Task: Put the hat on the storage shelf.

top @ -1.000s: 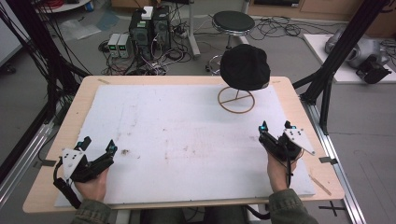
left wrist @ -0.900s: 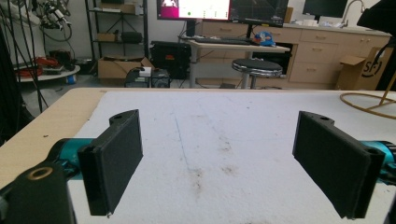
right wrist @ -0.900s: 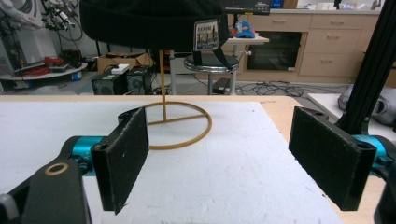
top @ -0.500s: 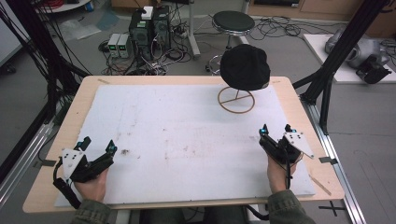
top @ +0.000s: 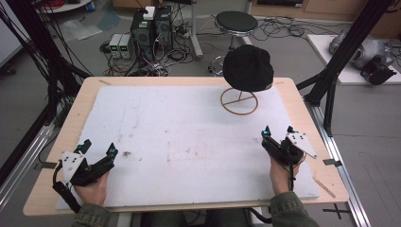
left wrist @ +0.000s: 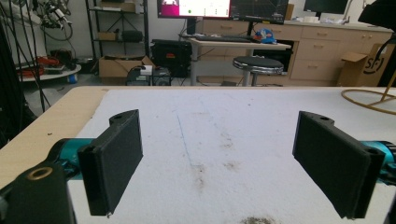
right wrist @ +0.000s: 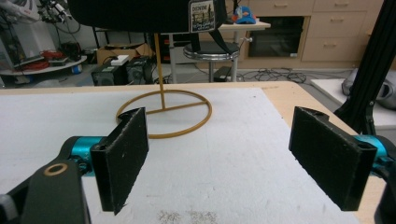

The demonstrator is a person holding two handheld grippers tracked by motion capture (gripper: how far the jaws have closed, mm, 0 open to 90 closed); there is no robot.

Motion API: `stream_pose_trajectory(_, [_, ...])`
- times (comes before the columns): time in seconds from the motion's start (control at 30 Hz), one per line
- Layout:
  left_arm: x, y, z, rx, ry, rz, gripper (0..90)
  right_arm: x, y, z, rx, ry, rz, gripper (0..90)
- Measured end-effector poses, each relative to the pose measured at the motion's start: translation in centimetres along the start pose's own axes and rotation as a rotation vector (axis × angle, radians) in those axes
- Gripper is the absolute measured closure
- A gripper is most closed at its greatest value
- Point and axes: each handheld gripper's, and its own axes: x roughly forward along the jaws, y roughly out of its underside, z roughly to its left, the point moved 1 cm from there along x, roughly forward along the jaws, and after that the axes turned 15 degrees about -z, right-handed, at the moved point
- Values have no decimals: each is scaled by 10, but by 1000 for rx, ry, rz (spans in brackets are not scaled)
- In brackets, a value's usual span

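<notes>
A black cap (top: 248,68) sits on a thin gold stand with a ring base (top: 239,101) at the back right of the table. In the right gripper view the cap (right wrist: 144,14) shows a small label, and the ring base (right wrist: 163,113) lies ahead of the jaws. My right gripper (top: 277,133) rests at the front right, open and holding nothing, well short of the stand. My left gripper (top: 99,147) rests at the front left, also open with nothing between its jaws. Both stand wide apart in their own views: left gripper (left wrist: 233,163), right gripper (right wrist: 233,161).
A white foam sheet (top: 189,137) covers most of the wooden table (top: 75,109), with a few dark specks (top: 126,153) near my left gripper. Behind the table stand a black stool (top: 236,21), computer boxes (top: 151,23) and cables. Black frame posts (top: 350,52) rise at the right.
</notes>
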Motion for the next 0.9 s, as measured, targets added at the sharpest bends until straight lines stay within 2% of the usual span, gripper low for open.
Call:
stream_pose_trajectory(0.37, [2, 2, -1, -11, 0, 10, 161, -1, 1, -2, 19, -1, 19, 192])
stream_pose_trajectory(0.63, [2, 2, 0, -11, -1, 12, 161, -1, 1, 0, -4, -4, 18, 192])
stream_pose_trajectory(0.9, [3, 2, 0, -11, 0, 15, 161, -2, 4, -3, -1, -4, 20, 192])
